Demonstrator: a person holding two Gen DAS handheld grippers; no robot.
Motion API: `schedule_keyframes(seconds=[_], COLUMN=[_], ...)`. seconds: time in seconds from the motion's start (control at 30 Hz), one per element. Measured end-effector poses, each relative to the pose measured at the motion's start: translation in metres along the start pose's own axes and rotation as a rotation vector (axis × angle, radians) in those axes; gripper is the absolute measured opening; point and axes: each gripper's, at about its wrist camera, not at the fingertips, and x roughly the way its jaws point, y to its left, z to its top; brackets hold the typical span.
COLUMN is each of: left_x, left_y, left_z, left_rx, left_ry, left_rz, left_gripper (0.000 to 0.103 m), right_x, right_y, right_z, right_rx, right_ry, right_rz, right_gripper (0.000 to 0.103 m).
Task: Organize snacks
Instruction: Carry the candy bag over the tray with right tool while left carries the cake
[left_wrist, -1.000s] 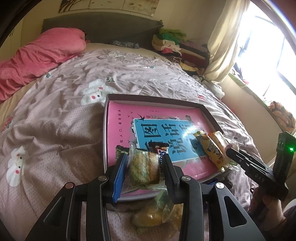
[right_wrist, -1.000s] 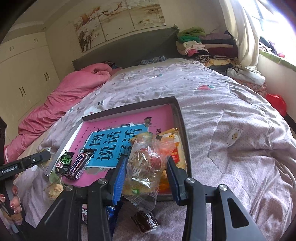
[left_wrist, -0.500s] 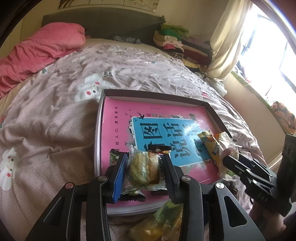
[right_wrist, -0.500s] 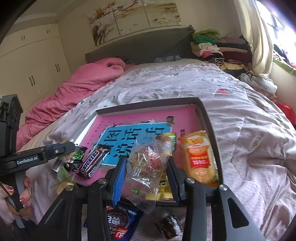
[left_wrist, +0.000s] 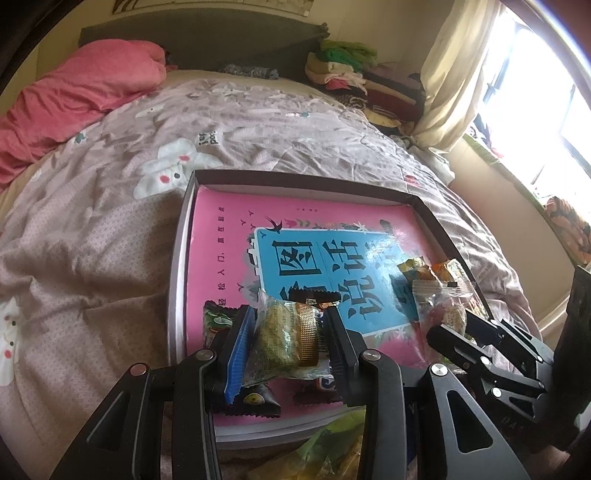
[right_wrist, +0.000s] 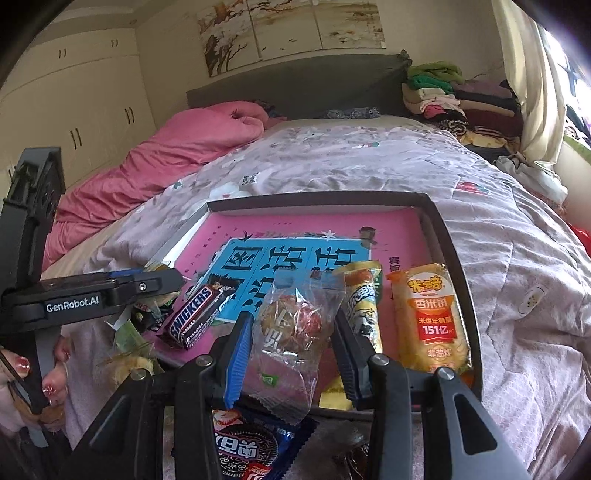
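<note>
A shallow dark box (left_wrist: 295, 179) (right_wrist: 452, 243) with a pink and blue printed bottom lies on the bed. My left gripper (left_wrist: 288, 338) is shut on a clear-wrapped greenish cake with a gold band (left_wrist: 286, 339), held above the box's near left corner. My right gripper (right_wrist: 291, 339) is shut on a clear packet of round snacks (right_wrist: 291, 328) (left_wrist: 441, 310), held above the box's near edge. In the box lie a Snickers bar (right_wrist: 195, 317), an orange rice-cracker packet (right_wrist: 430, 317) and a yellow wrapped bar (right_wrist: 364, 299).
An Oreo-style blue packet (right_wrist: 251, 446) and a dark wrapped sweet (right_wrist: 354, 458) lie on the quilt in front of the box. A yellow-green packet (left_wrist: 325, 446) lies there too. A pink duvet (left_wrist: 74, 96) and folded clothes (right_wrist: 436, 92) are at the bed's head.
Both grippers have moved forward over the box with their snacks still held. The right gripper has come closer to the left one.
</note>
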Motion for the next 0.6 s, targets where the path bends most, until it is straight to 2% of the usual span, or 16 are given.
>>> schedule_keyframes(seconds=[0.33,0.6], left_x=[0.005,0.006], left_y=[-0.002,0.0], left_z=[0.0,0.0], left_rx=[0.009,0.006], left_ry=[0.009,0.012], left_rz=[0.003,-0.002], left_gripper=[0.04,0.04], right_x=[0.008,0.014], right_y=[-0.002,0.003], right_z=[0.001,-0.001], right_rx=[-0.011,-0.041], right_ry=[0.006,0.026], right_rz=[-0.044,-0.038], right_gripper=[0.043,0.044])
